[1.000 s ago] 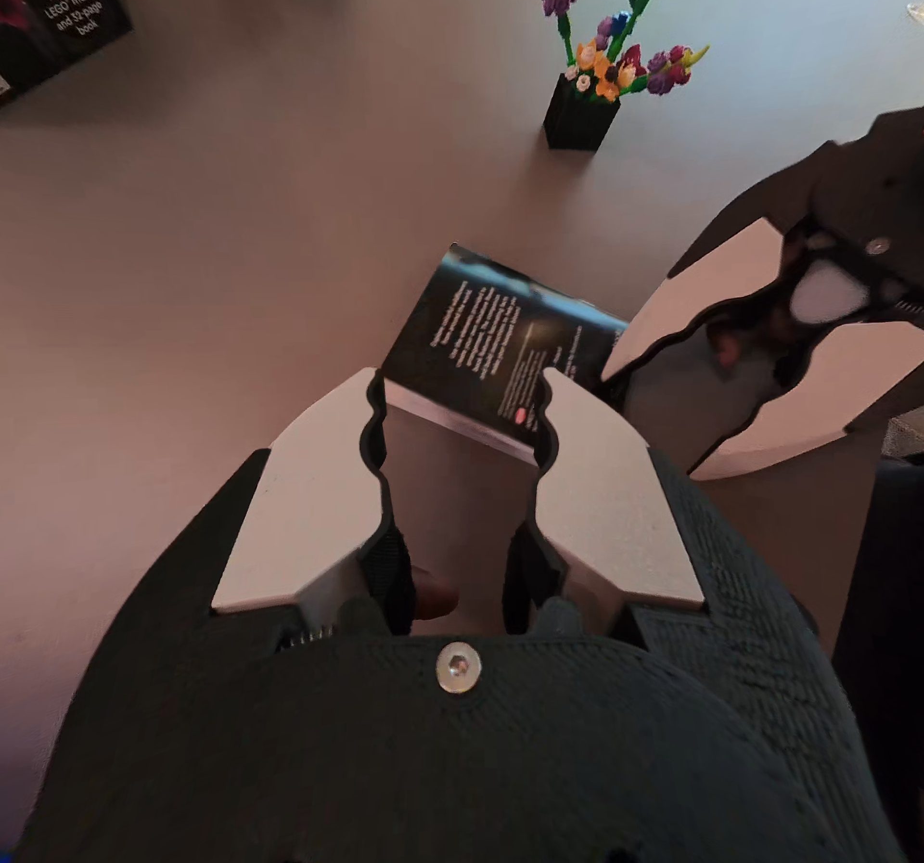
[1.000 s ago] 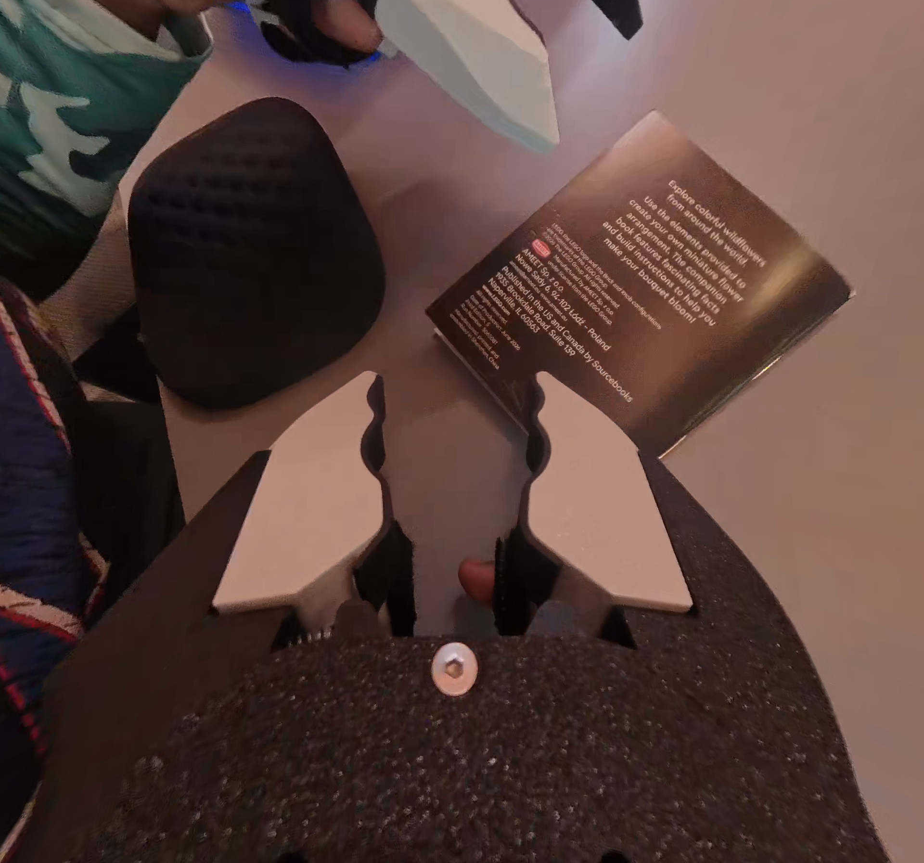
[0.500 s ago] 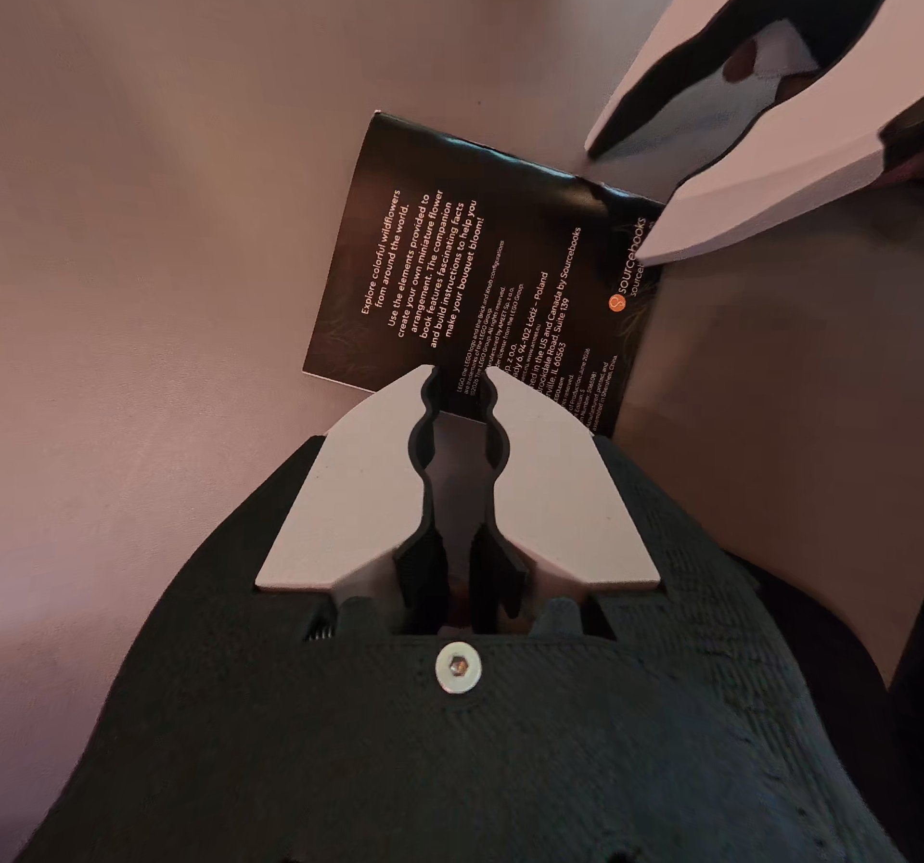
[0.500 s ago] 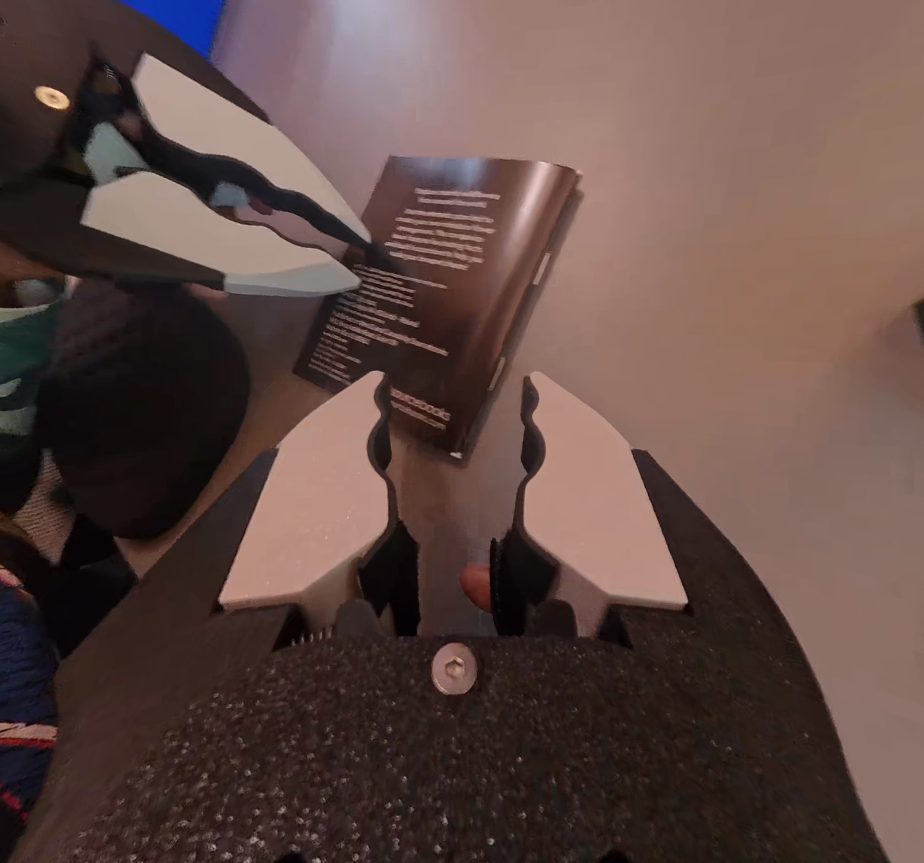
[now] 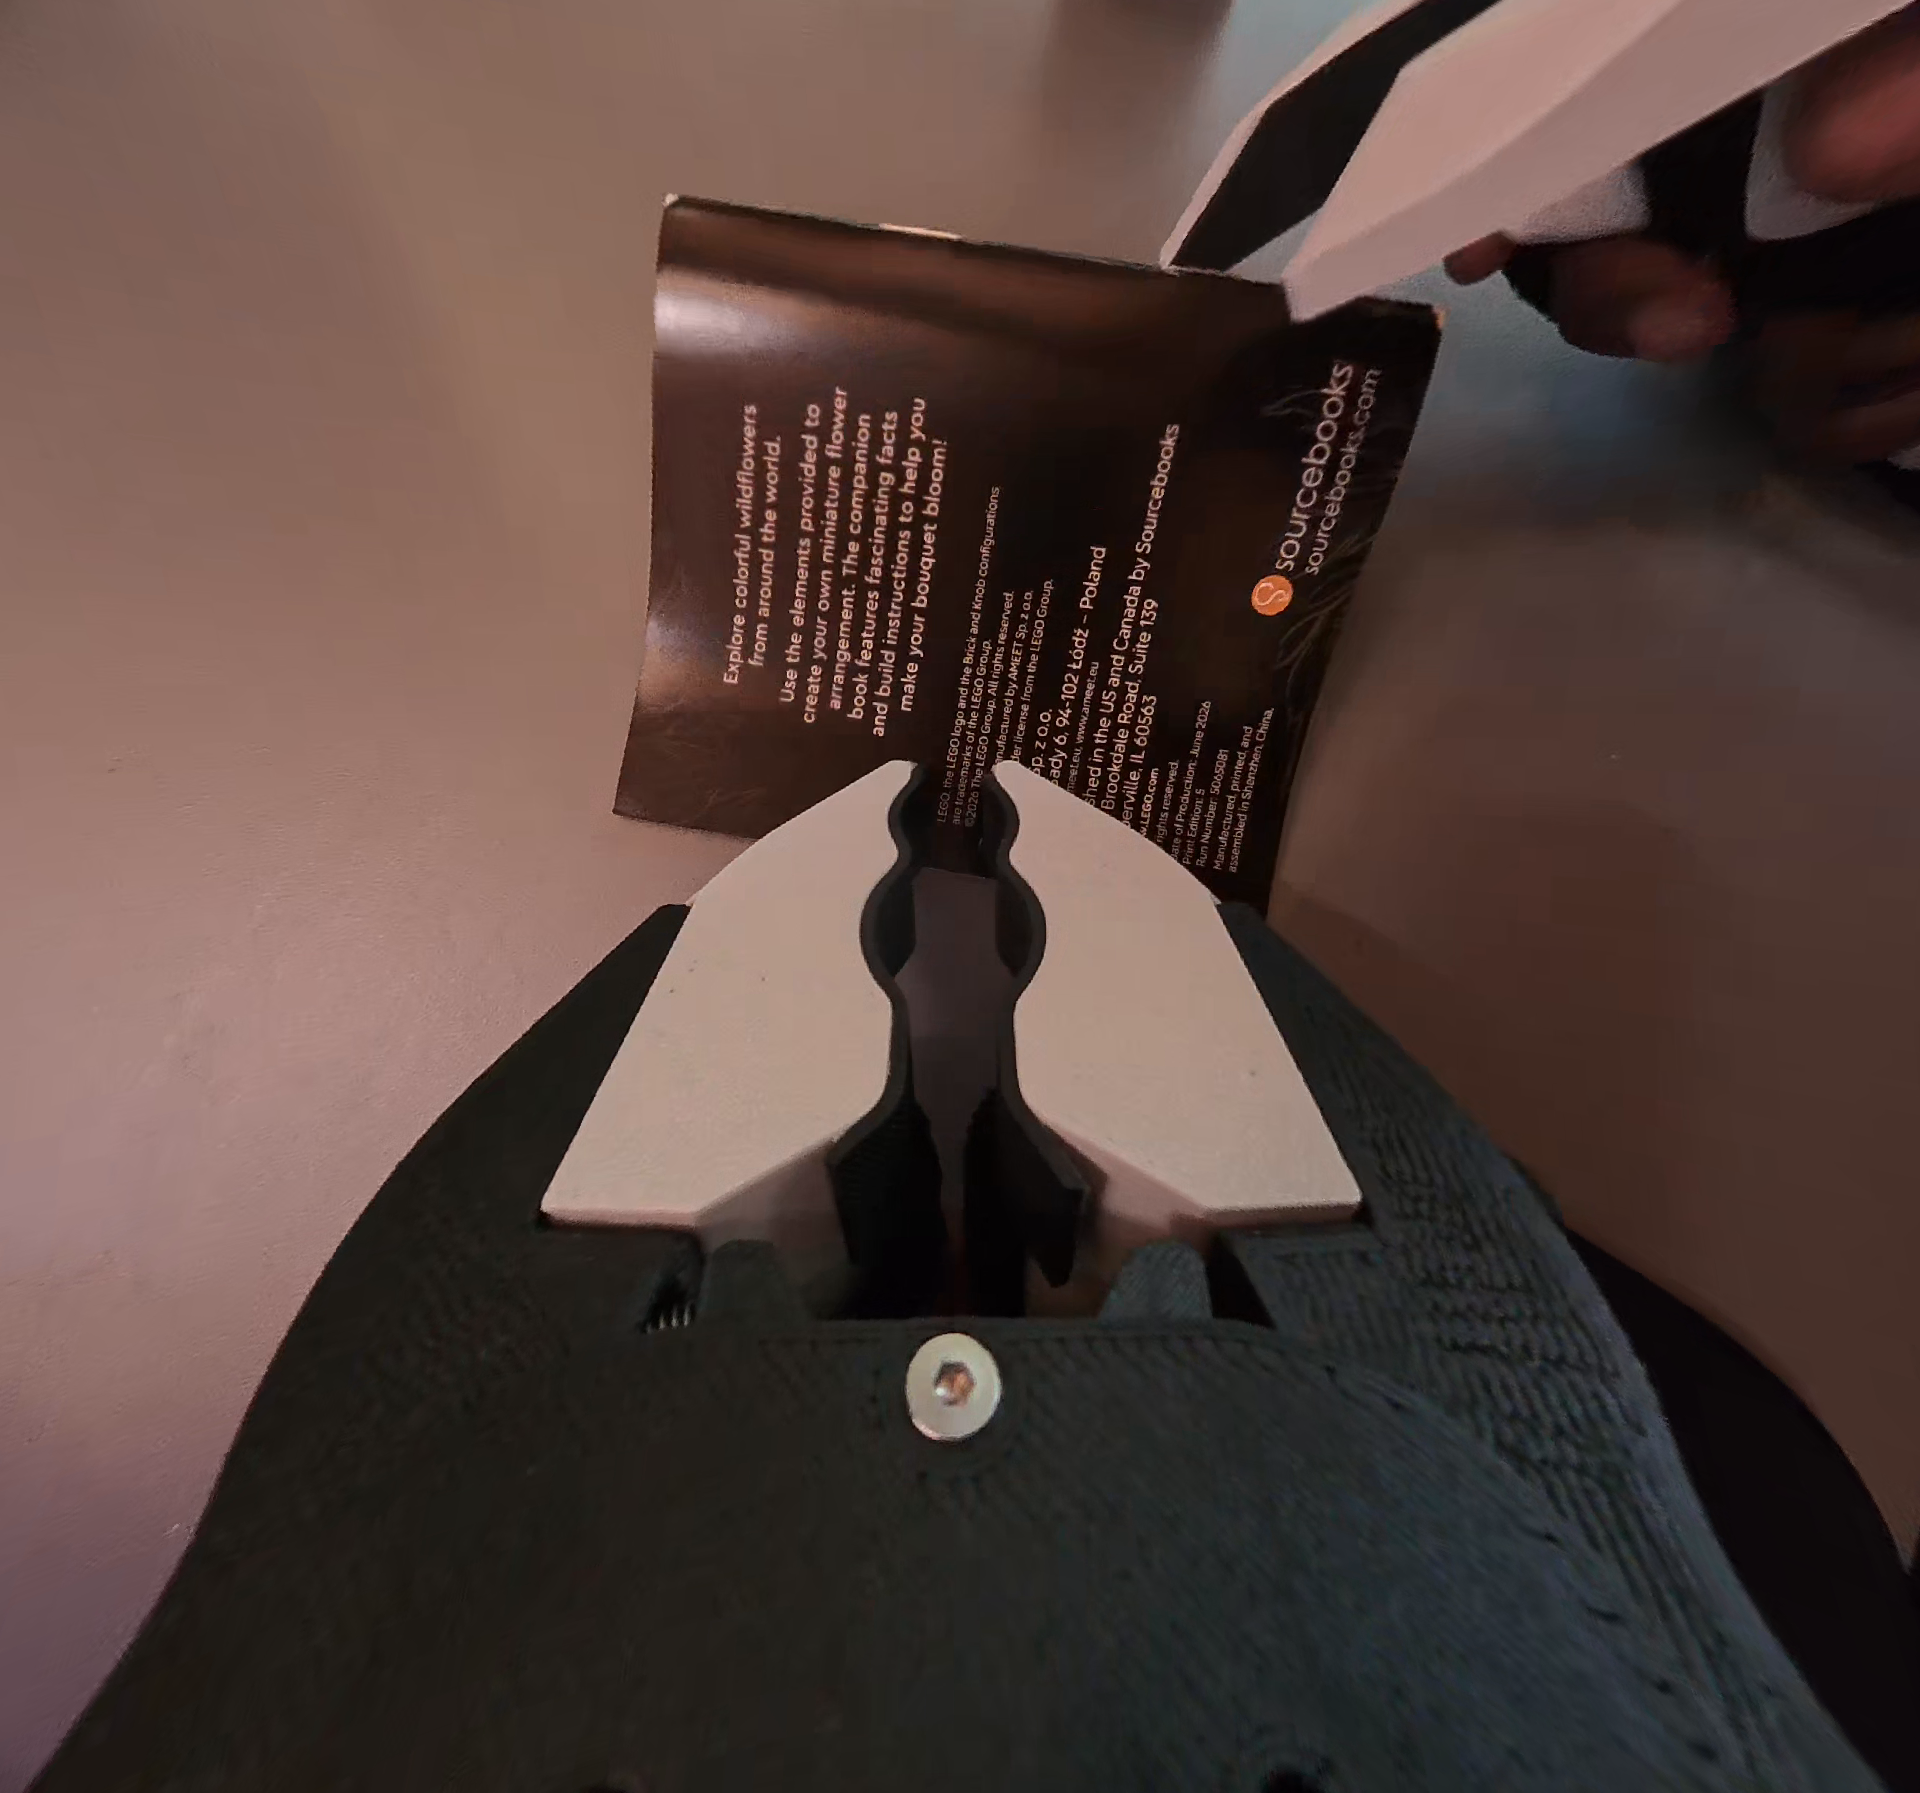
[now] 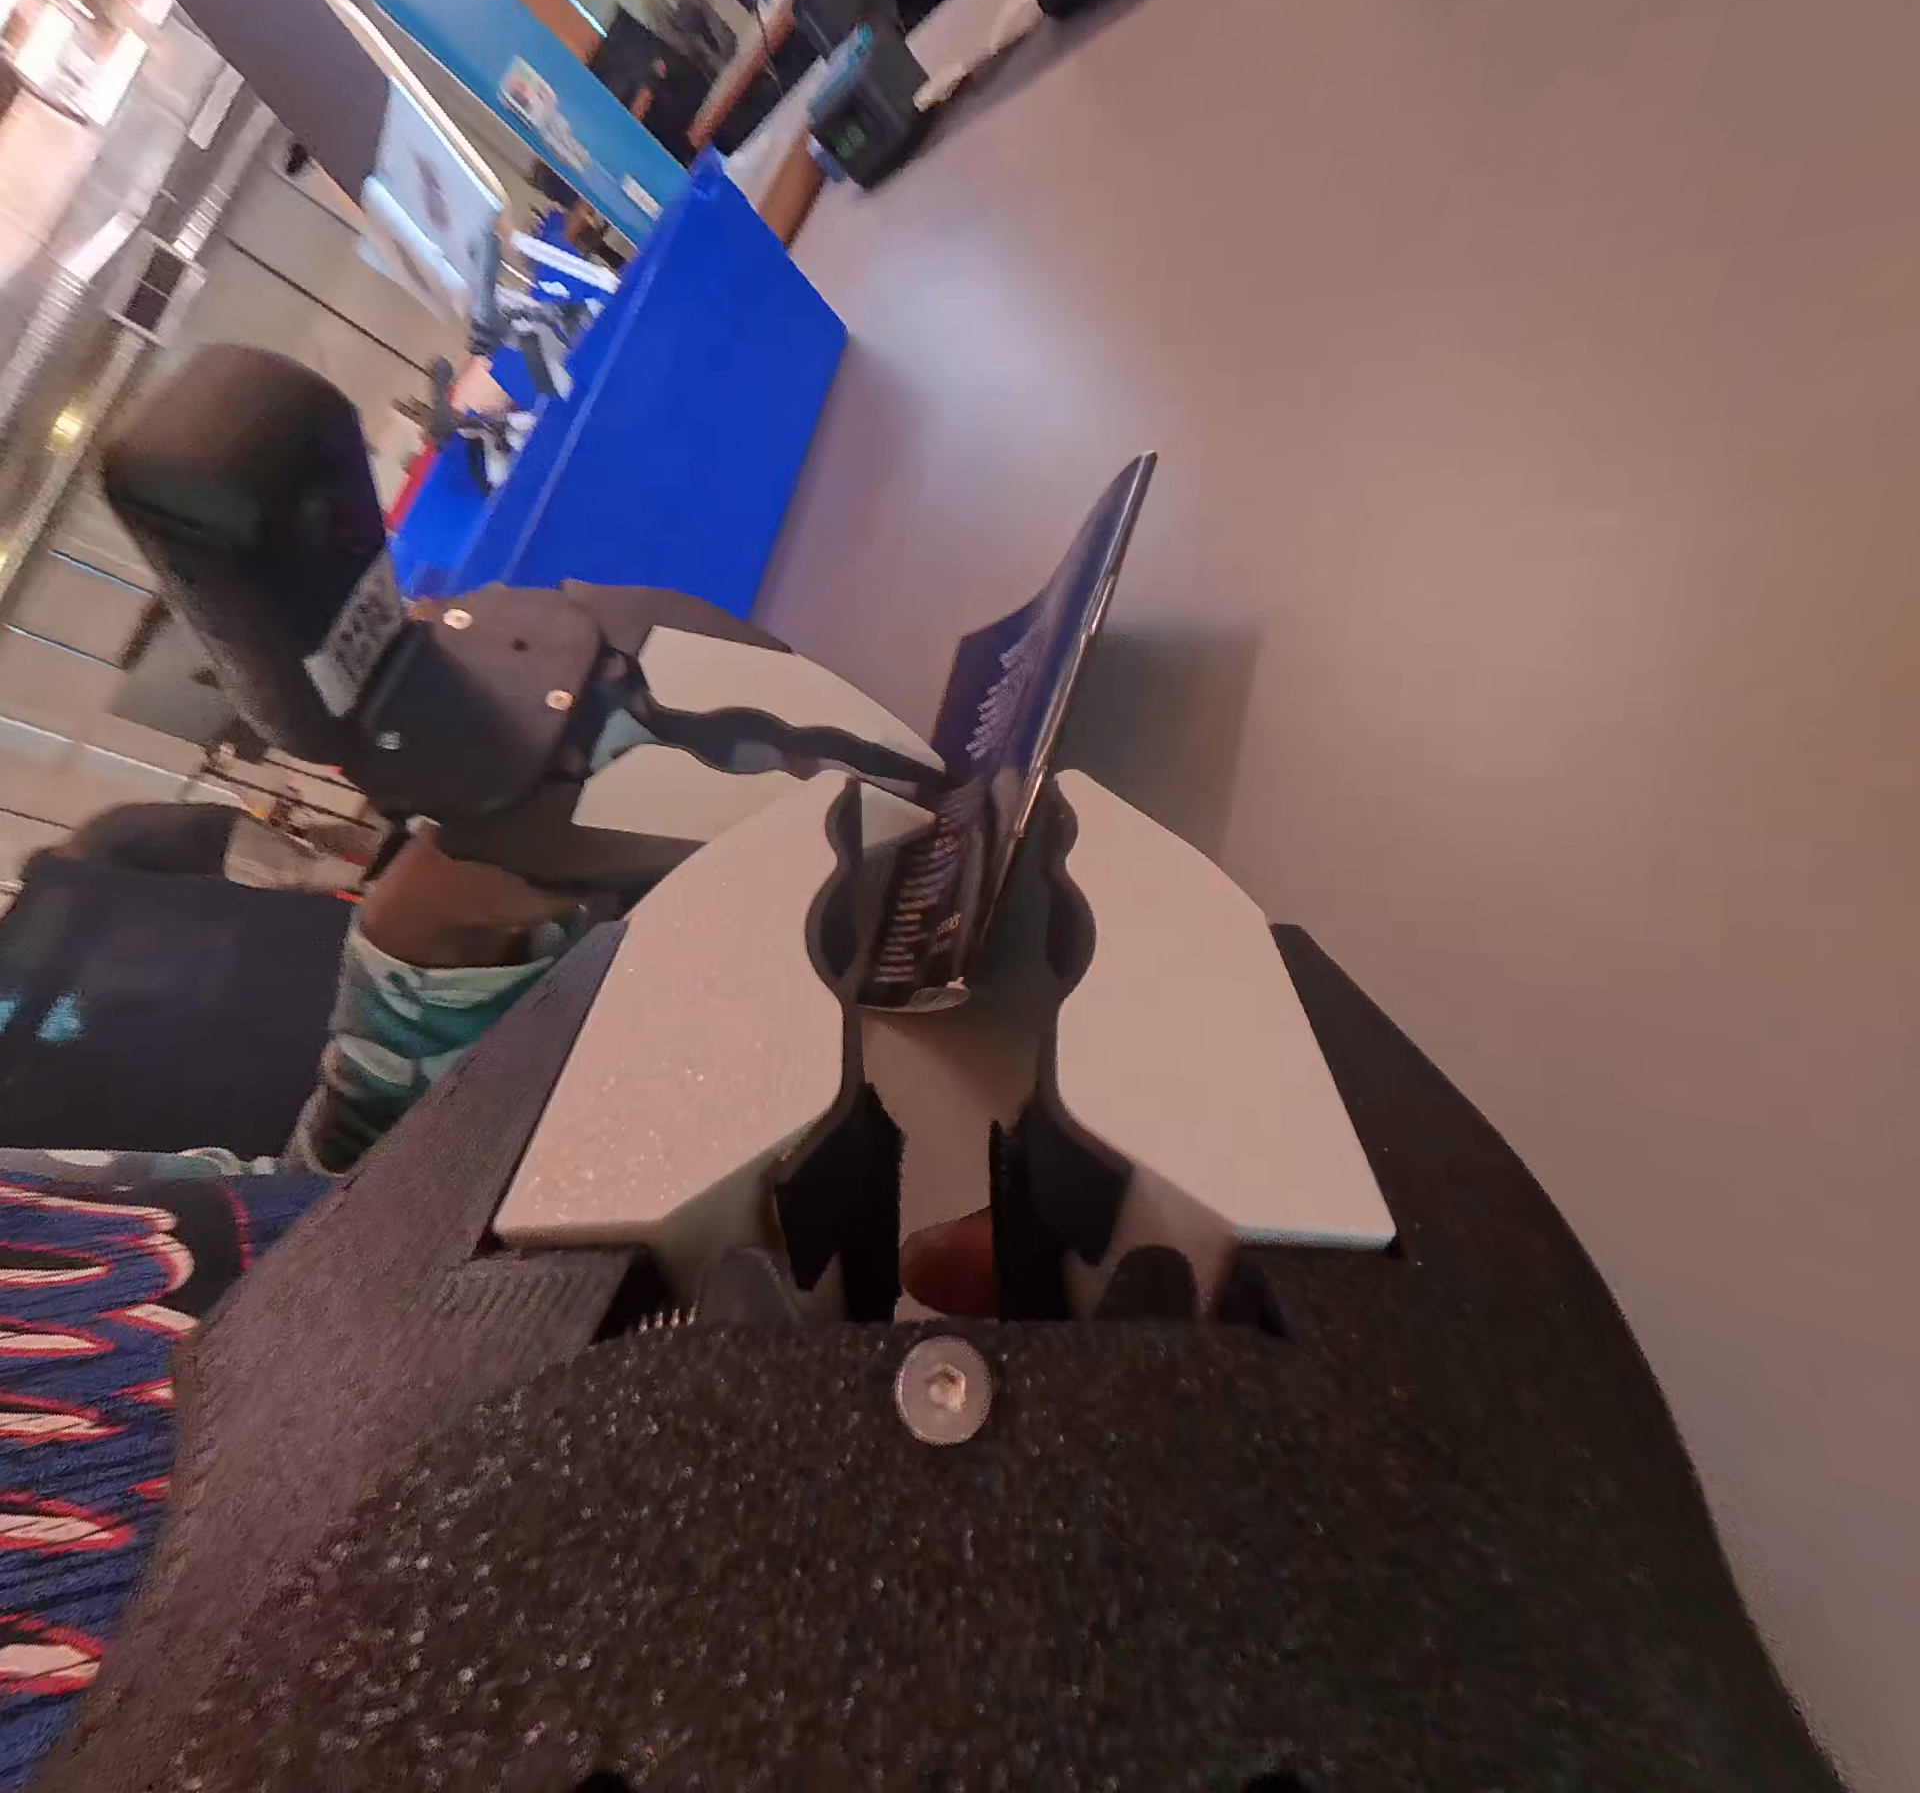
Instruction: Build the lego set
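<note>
Table (image 5: 312,600) left of booklet (image 5: 987,548) clear.

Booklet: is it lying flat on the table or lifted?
Lifted: booklet stands tilted, edge-on above the table, one edge pinched in the left tongs.

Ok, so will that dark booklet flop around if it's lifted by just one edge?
Probably a bit floppy: the booklet is thin, and its cover bows where the left gripper pinches its edge. It looks light, so lifting should be easy. The glossy sheen suggests it could slip between the fingers.
</note>
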A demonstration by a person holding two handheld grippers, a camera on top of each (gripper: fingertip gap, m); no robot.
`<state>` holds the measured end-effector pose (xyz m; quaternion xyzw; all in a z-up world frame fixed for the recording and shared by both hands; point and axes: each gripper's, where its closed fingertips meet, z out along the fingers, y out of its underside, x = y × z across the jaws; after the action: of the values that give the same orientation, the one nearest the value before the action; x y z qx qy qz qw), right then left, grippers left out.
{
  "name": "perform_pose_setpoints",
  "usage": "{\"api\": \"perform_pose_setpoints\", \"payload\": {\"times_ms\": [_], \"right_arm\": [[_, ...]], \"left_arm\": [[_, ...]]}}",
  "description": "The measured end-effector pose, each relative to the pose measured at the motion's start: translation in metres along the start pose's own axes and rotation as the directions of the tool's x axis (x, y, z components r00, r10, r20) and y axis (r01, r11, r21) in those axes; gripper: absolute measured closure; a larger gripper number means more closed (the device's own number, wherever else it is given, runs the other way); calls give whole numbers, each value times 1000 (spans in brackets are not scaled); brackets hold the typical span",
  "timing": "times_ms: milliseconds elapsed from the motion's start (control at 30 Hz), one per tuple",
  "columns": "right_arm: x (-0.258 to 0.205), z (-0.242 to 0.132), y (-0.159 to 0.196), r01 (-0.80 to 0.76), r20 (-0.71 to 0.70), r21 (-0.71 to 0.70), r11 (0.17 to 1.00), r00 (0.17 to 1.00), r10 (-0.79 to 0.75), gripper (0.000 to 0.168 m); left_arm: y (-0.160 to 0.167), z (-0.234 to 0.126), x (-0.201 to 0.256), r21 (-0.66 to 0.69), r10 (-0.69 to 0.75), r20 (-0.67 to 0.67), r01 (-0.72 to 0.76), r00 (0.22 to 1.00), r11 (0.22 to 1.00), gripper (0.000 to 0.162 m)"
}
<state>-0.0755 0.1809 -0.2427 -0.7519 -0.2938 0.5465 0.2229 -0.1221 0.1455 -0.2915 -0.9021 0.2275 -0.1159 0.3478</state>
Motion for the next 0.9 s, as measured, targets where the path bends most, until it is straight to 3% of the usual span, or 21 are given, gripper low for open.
{"api": "perform_pose_setpoints", "payload": {"times_ms": [67, 167, 267, 433, 567, 767, 900], "right_arm": [[-9, 0, -6, -32, 67, 61, 998, 997, 28, 141], [-36, 5, -12, -145, 276, 108, 984, 955, 111, 154], [-61, 18, -4, -142, 374, 65, 988, 921, 108, 146], [-71, 30, 0, 82, 258, 108, 991, 960, -108, 137], [-82, 32, 13, 360, 187, 87, 929, 910, -371, 125], [-73, 42, 34, 544, 126, -20, 839, 834, -538, 103], [-56, 44, 41, 702, 34, -115, 703, 710, -704, 106]], "left_arm": [[-1, -1, 0, 14, -10, -7, 10, 1000, 1000, 153], [-4, -6, -2, 58, -36, -16, 37, 999, 998, 151], [5, 0, -8, -1, -32, 39, 32, 999, 999, 149], [3, 0, -10, 0, 42, 84, -42, 996, 999, 150], [2, -2, -6, 27, 17, 21, -18, 1000, 999, 144], [-14, -28, -4, 186, -157, -221, 200, 963, 962, 141], [-14, -38, -6, 180, -259, -340, 333, 904, 926, 140]]}}
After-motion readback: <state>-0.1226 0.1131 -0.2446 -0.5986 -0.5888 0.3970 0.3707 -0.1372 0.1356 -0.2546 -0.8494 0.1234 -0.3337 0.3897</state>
